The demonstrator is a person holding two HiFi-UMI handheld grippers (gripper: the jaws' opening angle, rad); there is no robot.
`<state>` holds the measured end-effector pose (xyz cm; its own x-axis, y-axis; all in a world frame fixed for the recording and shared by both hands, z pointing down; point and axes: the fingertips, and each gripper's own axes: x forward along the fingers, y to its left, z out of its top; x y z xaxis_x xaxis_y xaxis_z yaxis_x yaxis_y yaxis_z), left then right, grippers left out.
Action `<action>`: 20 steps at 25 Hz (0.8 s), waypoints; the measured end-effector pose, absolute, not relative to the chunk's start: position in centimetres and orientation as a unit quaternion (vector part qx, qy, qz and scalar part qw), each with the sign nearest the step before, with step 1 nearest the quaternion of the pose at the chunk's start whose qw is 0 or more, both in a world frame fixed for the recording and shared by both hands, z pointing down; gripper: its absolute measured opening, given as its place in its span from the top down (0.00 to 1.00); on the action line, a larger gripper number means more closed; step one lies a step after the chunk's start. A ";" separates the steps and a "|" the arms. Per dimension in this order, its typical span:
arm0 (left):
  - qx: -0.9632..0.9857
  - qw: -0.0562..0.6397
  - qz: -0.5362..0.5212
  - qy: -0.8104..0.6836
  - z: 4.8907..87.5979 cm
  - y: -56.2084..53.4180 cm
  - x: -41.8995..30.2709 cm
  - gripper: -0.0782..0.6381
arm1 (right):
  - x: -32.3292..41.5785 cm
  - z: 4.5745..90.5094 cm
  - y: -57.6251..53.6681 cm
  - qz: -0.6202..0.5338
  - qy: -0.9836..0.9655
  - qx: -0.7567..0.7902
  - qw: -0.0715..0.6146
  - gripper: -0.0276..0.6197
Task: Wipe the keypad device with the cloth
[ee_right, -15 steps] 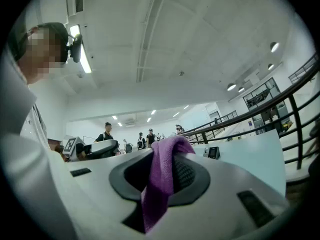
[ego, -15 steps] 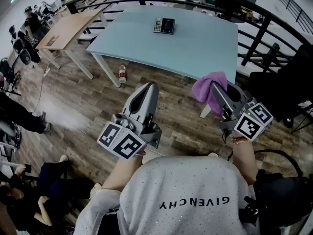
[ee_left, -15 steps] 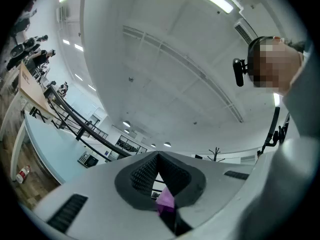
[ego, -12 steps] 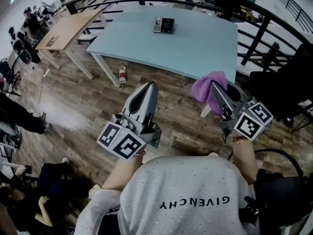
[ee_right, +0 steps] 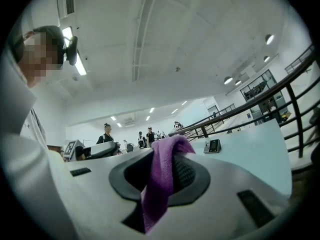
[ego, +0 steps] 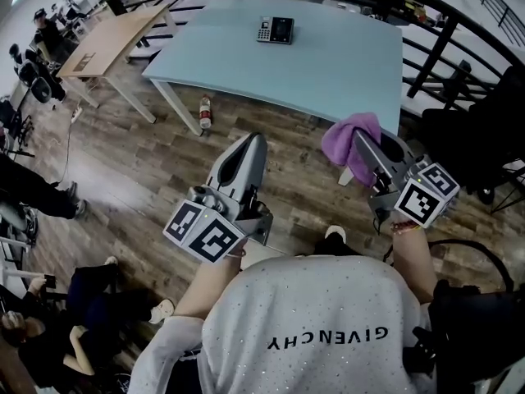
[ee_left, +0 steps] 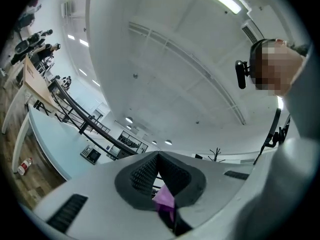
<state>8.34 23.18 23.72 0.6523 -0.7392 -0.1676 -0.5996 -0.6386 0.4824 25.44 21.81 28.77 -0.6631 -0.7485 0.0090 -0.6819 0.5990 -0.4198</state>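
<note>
Left claw (ego: 254,141): jaws closed tip to tip, nothing gripped as far as the head view shows. It hangs over the wood floor (ego: 139,179), short of the desk (ego: 344,72). Bottle (ego: 205,113) lies on the floor beside a desk leg. Keypad device (ego: 275,29): flat on the pale blue desk near its far edge, well apart from both claws. Right claw (ego: 361,140): clamped on the purple cloth (ego: 349,136), which bunches over the jaw tips and hangs down between them, near the desk's near right corner.
</note>
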 end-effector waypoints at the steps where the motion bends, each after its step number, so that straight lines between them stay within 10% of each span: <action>1: 0.887 0.197 -0.175 -0.379 23.9 23.1 8.5 0.89 | 25.5 28.8 21.6 -0.203 0.891 -0.396 0.089 0.85; 20: 0.878 0.147 -0.199 -0.409 19.6 25.9 0.5 0.89 | 18.4 24.8 20.9 -0.178 0.909 -0.363 0.096 0.85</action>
<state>0.47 25.91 19.63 0.5860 -0.7772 -0.2293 -0.6606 -0.6221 0.4203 18.37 20.89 24.79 -0.7175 -0.6951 -0.0452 -0.6266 0.6724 -0.3940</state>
